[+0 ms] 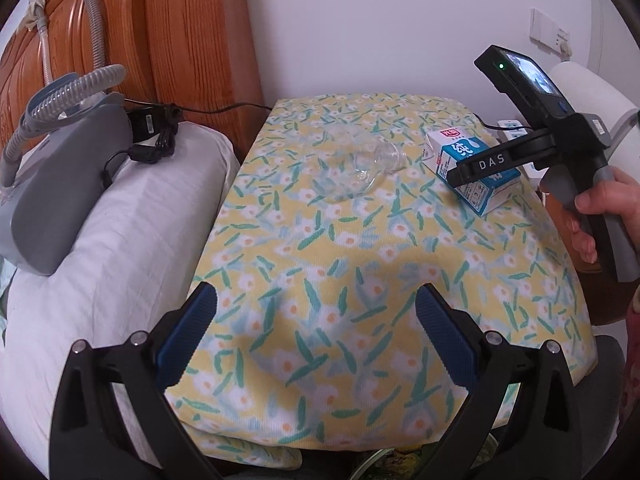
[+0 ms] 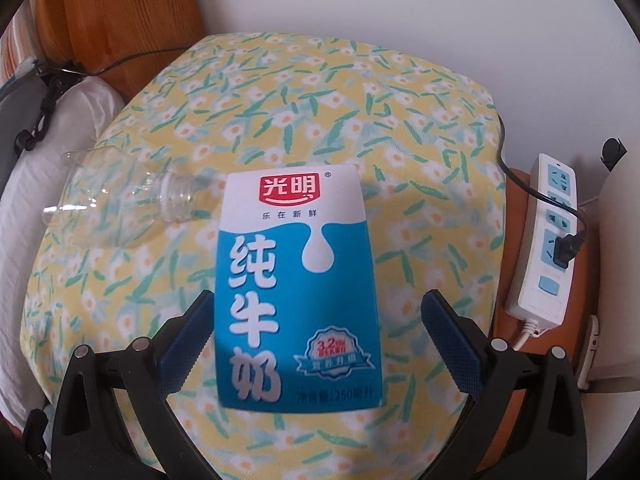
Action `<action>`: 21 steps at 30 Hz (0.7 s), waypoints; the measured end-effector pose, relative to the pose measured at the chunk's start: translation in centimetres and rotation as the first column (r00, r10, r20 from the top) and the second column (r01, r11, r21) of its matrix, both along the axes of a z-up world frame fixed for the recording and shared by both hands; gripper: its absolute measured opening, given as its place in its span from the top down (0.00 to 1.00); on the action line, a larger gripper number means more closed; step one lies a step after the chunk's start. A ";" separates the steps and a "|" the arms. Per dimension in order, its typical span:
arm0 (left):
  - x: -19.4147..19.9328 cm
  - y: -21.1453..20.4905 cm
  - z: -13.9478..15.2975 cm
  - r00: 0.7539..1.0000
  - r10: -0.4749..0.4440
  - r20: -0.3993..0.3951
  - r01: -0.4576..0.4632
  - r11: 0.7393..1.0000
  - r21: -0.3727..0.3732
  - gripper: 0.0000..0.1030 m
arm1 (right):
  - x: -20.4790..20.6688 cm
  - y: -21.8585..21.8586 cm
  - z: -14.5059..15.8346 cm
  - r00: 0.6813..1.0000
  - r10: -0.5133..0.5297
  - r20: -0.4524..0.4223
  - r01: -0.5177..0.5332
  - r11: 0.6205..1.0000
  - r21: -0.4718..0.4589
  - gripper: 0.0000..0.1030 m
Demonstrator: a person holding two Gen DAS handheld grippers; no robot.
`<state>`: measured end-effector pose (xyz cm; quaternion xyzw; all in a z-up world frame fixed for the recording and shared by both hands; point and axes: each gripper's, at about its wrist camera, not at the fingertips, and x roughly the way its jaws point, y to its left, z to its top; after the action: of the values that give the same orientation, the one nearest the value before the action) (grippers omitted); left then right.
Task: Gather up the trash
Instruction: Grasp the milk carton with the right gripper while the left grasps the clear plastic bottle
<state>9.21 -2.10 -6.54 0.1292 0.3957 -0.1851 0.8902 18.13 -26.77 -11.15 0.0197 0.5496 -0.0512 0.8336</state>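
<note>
A blue-and-white milk carton [image 1: 448, 148] [image 2: 296, 292] lies flat on the yellow floral cloth [image 1: 320, 264] [image 2: 320, 92]. My right gripper [image 2: 316, 304] is open and straddles the carton's lower half. Its left pad sits close against the carton's edge, while the right pad stands a little off. A hand holds this gripper at the right of the left wrist view, one finger [image 1: 480, 168] over the carton. A clear plastic bottle [image 1: 360, 170] [image 2: 116, 204] lies on its side left of the carton, uncapped. My left gripper [image 1: 316, 296] hangs open above the cloth's near part, holding nothing.
A white pillow [image 1: 100, 240] carrying a grey device with a ribbed hose [image 1: 60, 184] lies left of the table, against a wooden headboard [image 1: 160, 20]. A power strip [image 2: 548, 232] with a black plug lies beyond the cloth's right edge. A paper roll [image 1: 588, 92] stands at the far right.
</note>
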 end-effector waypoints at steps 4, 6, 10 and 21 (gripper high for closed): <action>0.4 -0.4 0.2 1.000 0.000 0.014 0.000 1.000 0.013 0.08 | 0.2 -0.2 -0.3 1.000 -0.013 0.015 0.013 1.000 -0.002 0.06; 0.6 -0.7 0.3 1.000 -0.004 0.014 0.004 1.000 0.015 0.08 | 0.3 -0.2 -0.4 1.000 -0.008 0.013 0.008 1.000 0.018 0.14; 0.9 -1.7 0.6 0.998 -0.043 0.035 0.042 0.998 0.045 0.08 | -0.1 -0.4 -0.3 0.999 -0.012 0.043 0.008 0.996 0.089 0.35; 5.7 -5.7 1.7 0.913 -0.404 0.057 0.384 0.897 0.218 0.08 | -3.7 -1.7 1.8 0.981 -0.088 0.173 0.045 0.970 0.240 0.35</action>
<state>14.93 -7.80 -4.80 0.3056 0.3328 -0.3136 0.8352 14.44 -28.48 -9.40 0.1413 0.4721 -0.0118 0.8701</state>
